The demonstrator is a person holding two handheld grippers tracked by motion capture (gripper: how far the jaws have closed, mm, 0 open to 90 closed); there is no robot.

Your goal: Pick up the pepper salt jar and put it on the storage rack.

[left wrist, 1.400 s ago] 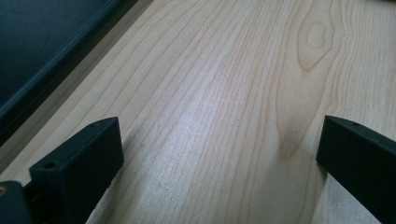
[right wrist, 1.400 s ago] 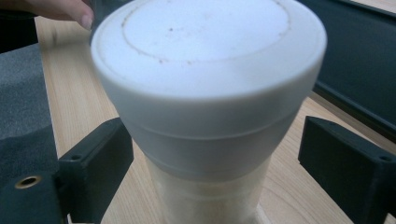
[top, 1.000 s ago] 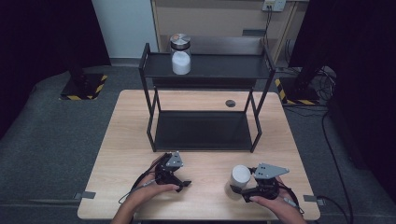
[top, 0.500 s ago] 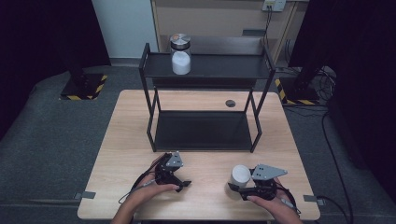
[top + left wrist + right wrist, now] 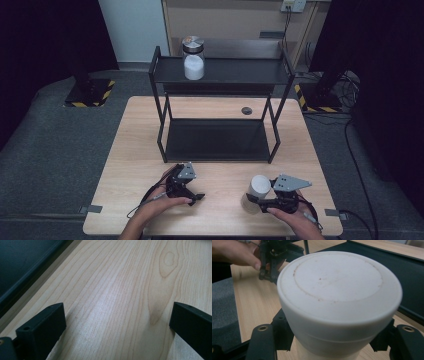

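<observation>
Meanwhile the right hand-held gripper (image 5: 255, 200) clamps a white cup (image 5: 259, 188) (left hand-held gripper (image 5: 192, 197) gapes wide, empty).

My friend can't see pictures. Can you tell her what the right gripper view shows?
A white jar with a flat white lid stands between the right gripper's two black jaws, which press its sides. Behind it lie a wooden table, a black shelf, and the person's other hand holding its gripper.

A light wooden table (image 5: 135, 150) stands on dark grey carpet (image 5: 55, 145). Behind it, a pale wall panel (image 5: 132, 25) meets a beige wooden board (image 5: 235, 20) carrying a white socket (image 5: 293, 5). Black drapes (image 5: 45, 35) darken both sides, and yellow-black hazard tape (image 5: 92, 92) marks black stand bases on the floor.
</observation>
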